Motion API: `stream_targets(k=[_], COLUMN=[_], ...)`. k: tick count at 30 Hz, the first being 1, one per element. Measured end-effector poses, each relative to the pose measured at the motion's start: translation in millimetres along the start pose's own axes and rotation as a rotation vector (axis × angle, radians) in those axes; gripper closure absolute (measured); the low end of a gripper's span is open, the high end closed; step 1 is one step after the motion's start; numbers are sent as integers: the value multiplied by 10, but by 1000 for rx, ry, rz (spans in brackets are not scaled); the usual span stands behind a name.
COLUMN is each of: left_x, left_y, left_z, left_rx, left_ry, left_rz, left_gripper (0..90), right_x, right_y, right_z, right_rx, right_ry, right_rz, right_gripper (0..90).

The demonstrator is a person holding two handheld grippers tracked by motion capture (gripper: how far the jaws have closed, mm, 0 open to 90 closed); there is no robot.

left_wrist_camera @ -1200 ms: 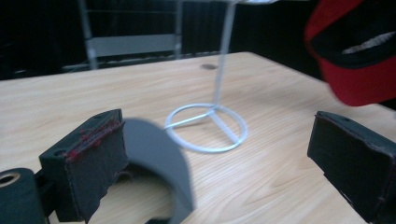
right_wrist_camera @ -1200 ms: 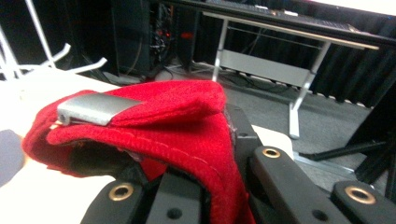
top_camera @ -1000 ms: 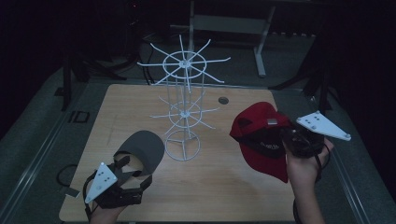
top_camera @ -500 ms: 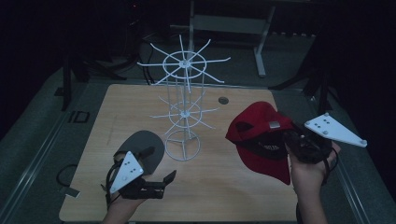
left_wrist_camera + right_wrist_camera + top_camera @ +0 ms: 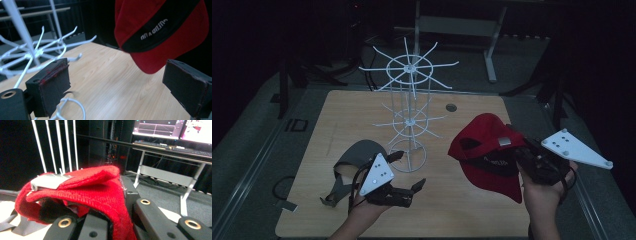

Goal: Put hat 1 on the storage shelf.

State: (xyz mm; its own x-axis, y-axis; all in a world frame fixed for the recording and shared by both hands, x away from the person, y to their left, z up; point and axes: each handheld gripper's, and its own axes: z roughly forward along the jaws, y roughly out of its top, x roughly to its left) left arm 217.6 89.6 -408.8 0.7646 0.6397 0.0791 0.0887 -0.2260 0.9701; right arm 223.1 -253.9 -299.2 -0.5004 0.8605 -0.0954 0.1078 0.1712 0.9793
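Note:
A red cap (image 5: pixel 484 150) hangs above the table's right side, with my right gripper (image 5: pixel 523 154) shut on its back edge near the metal buckle (image 5: pixel 48 181). In the right gripper view the red cap (image 5: pixel 95 192) drapes over my right gripper (image 5: pixel 110 220). A grey cap (image 5: pixel 357 155) lies on the table at the left. Just right of it my left gripper (image 5: pixel 408 170) stands open and holds nothing. Seen from the left gripper (image 5: pixel 117 85), the jaws are wide apart and the red cap (image 5: pixel 162 30) hangs beyond them. A white wire rack (image 5: pixel 409 115) stands mid-table.
The rack's round base ring (image 5: pixel 72 110) and lower hooks (image 5: pixel 50 47) lie close to my left jaw. A small dark round plug (image 5: pixel 451 107) sits in the wooden table (image 5: pixel 342 115) behind the rack. Metal frames and monitors (image 5: pixel 172 130) stand beyond the table.
My left gripper has moved right, off the grey cap toward the rack base, and turned toward the red cap. The right gripper with the red cap has barely shifted.

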Motion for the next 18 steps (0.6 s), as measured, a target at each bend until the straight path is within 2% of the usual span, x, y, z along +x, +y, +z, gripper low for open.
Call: stream_targets(k=[6,13,18], left_x=[-83,-211,-248], left_y=[188,315,418], left_z=[145,326,436], left_rx=[-3,-13,-18], left_ry=[-26,-83,-68], left_rz=[55,80,92], left_gripper=[76,75,76], right_x=[51,95,135], right_y=[16,27,36], right_z=[-30,-44,-44], right_rx=[-8,-18,-21], right_ry=[27,61,80], right_rz=[-2,7,1], right_gripper=[860,860,860])
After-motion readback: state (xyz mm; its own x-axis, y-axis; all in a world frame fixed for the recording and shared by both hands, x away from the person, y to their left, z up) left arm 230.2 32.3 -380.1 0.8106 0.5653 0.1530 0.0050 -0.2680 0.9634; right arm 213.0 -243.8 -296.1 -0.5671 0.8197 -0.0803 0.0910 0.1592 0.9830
